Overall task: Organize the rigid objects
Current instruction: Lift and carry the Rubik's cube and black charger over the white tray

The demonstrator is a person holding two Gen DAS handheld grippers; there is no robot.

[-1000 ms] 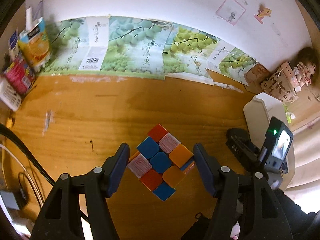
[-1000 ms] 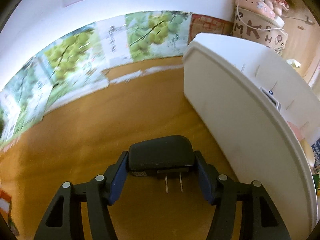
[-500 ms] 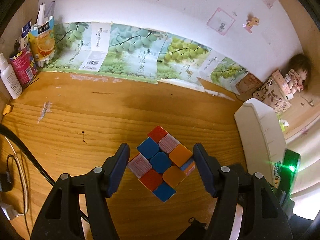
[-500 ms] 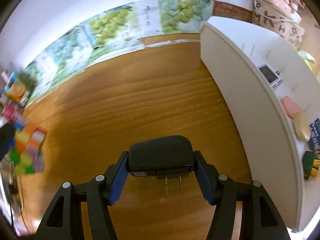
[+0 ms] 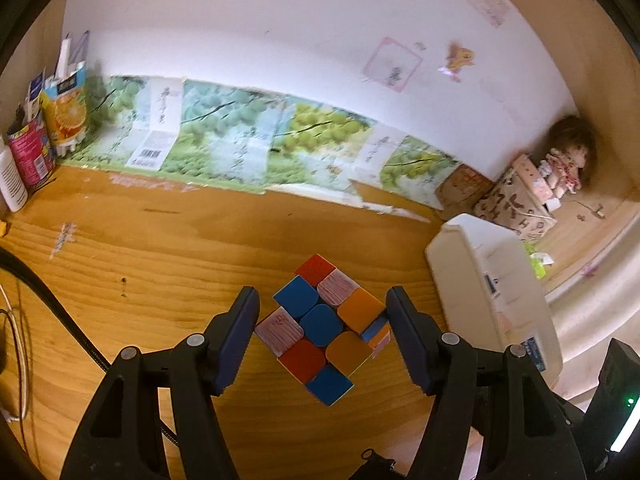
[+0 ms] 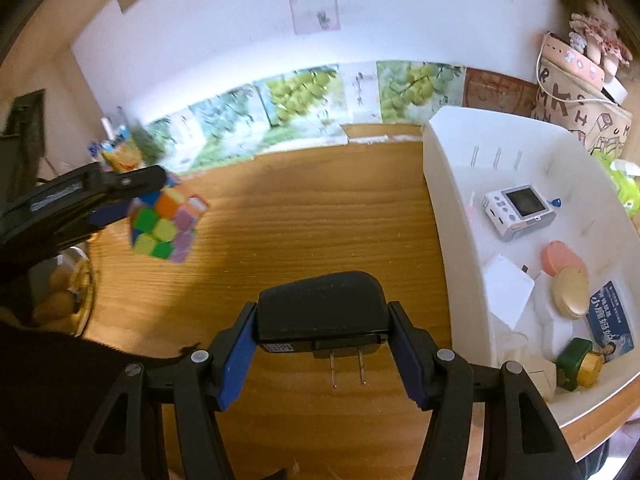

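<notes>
You're swinging both loads toward the white bin (image 6: 448, 200), now in view: right gripper (image 6: 322, 354) clamping the charger (image 6: 320, 306), left gripper (image 5: 322, 328) clamping the Rubik's cube (image 5: 322, 326).

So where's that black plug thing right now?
The black plug is clamped in the right tool, prongs pointing back at the camera, held above the wooden table just left of the white bin.

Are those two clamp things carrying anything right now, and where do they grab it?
The left hand-held gripper holds a puzzle cube by two opposite corner edges. The right hand-held gripper clamps a black plug adapter by its two side faces.
</notes>
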